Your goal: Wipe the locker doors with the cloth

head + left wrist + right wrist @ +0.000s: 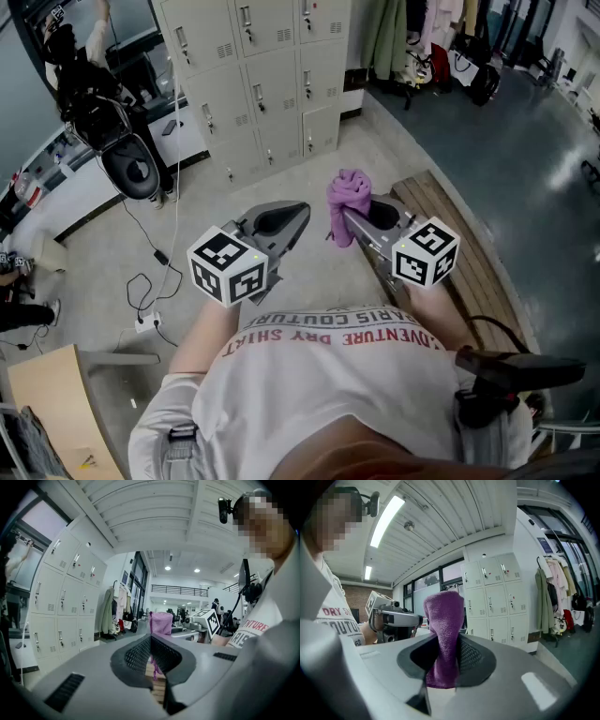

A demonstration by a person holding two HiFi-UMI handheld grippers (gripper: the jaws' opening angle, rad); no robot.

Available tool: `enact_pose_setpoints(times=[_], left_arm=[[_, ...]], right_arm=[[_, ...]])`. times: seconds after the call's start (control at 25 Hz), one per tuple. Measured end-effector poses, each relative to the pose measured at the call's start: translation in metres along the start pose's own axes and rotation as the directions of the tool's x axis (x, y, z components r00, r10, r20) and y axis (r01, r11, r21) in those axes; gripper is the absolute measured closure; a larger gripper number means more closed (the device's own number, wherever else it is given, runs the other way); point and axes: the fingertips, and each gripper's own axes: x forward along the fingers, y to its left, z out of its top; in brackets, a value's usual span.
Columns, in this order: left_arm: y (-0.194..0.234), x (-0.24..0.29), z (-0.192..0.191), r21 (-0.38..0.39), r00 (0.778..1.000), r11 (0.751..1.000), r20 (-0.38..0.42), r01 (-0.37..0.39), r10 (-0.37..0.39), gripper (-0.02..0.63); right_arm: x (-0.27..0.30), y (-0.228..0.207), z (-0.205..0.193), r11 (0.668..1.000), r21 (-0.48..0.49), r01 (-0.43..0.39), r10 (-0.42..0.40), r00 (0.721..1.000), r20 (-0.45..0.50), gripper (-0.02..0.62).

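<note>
Right gripper (pixel 447 645): jaws clamped on the purple cloth (pixel 444 613). The grip sits low on the bundle, so a bunched wad stands clear beyond the jaw tips. Judgement: held this way, soft fabric rather than hard jaw would meet a door first.

Left gripper (pixel 150 638): jaws together, tips meeting, nothing between them. The purple seen past them is the cloth in the other gripper. It hangs level beside the right one, near but not touching; it looks idle, as one gripper is enough to carry the cloth.

Cloth is in mid-air in front of the person, over bare floor.

Locker doors (pixel 272 84): pale grey bank ahead, all shut, well apart from the cloth. No contact, so wiping looks not yet begun; closing the gap comes first.

Wooden bench (pixel 478 272) runs along below the right gripper. Cables (pixel 150 281) trail on the floor to the left, off the direct line to the doors.
</note>
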Motion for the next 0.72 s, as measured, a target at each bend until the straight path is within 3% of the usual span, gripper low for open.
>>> enact_pose_setpoints(times=[0.48, 0.72], left_arm=[[0.0058, 0.0003, -0.0027, -0.024, 1.0, 1.0, -0.001, -0.003, 0.003, 0.606], [0.0093, 0.0045, -0.0041, -0.031, 1.0, 1.0, 0.002, 0.004, -0.004, 0.606]], right_arm=[[-0.0002, -0.0001, -0.0042, 1.0, 0.005, 0.024, -0.024, 1.0, -0.017, 0.503], [0.0014, -0.0031, -0.0035, 0.998, 0.057, 0.003, -0.002, 1.0, -0.018, 0.503]])
